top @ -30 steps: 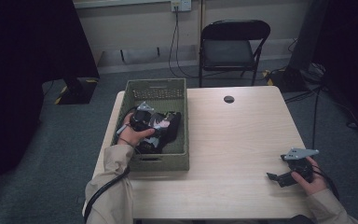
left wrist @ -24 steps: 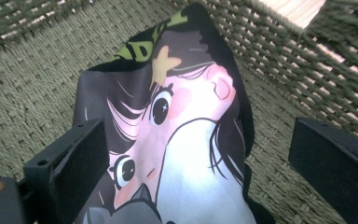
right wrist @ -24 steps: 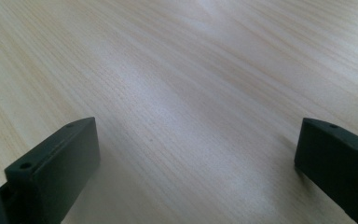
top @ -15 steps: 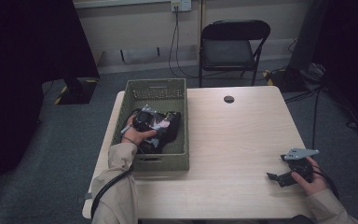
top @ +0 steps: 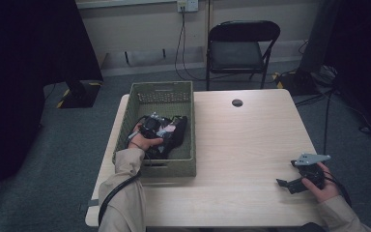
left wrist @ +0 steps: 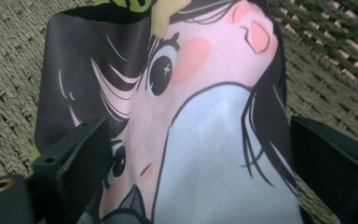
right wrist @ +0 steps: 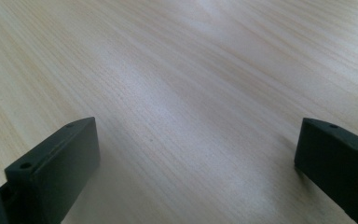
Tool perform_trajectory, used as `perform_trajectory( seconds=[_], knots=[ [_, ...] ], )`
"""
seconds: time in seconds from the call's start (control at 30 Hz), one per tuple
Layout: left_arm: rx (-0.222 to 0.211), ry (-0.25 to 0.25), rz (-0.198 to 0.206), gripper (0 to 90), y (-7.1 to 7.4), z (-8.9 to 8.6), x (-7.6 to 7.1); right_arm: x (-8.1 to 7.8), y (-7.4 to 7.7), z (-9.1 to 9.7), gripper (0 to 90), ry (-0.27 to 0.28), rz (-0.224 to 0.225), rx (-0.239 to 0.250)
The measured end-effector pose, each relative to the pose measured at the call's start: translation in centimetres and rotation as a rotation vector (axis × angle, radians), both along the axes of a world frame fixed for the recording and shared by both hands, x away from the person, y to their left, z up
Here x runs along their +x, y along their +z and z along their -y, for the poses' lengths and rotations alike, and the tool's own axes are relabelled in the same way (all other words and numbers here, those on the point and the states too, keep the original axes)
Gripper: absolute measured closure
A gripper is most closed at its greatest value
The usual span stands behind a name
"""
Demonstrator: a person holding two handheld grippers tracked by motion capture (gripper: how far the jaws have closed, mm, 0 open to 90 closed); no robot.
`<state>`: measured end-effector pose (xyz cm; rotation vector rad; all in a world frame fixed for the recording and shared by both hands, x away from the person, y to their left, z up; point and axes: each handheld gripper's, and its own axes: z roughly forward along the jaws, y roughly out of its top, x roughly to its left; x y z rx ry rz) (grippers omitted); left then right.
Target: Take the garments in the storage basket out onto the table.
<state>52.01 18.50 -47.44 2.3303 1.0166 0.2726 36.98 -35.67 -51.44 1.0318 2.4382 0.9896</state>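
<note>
As the left gripper (top: 160, 131) sinks into the basket (top: 186, 166), its fingers, just closing yet apart, straddle the printed cloth (left wrist: 186, 116); a grasp seems near; the right gripper (top: 290, 184) rests wide open on the table (top: 241, 145).

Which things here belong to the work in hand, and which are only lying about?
In the work:
- left gripper, jaws just closing around the cloth
- printed cloth
- green basket

Lying about:
- right gripper, open, on the table
- folding chair
</note>
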Motion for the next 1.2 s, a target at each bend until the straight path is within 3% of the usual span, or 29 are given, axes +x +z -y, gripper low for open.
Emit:
perform_trajectory(
  seconds=[0.13, 0.33, 0.43, 0.6, 0.87, 1.2],
  knots=[
    [0.078, -0.049, 0.009, 24.0, -0.2, 0.2, -0.2, 0.0, 0.0, 0.0, 0.0, 0.0, 0.0, 0.0],
    [0.054, -0.024, -0.016, 44.8, 0.0, -0.1, -0.5, 0.0, 0.0, 0.0, 0.0, 0.0, 0.0, 0.0],
    [0.037, 0.004, -0.04, 50.2, 0.3, -0.2, -0.7, 0.0, 0.0, 0.0, 0.0, -0.001, 0.0, 0.0],
    [0.011, 0.051, -0.06, 54.6, 1.2, -0.4, -0.9, 0.0, 0.0, 0.0, 0.0, 0.0, 0.0, 0.0],
    [-0.063, 0.098, 0.002, 55.4, 4.0, -1.4, -1.3, 0.0, 0.0, 0.0, 0.0, 0.0, 0.0, 0.0],
    [-0.148, 0.096, 0.075, 55.1, 7.8, -1.9, -2.2, 0.0, 0.0, 0.0, 0.0, 0.0, 0.0, -0.001]
  ],
)
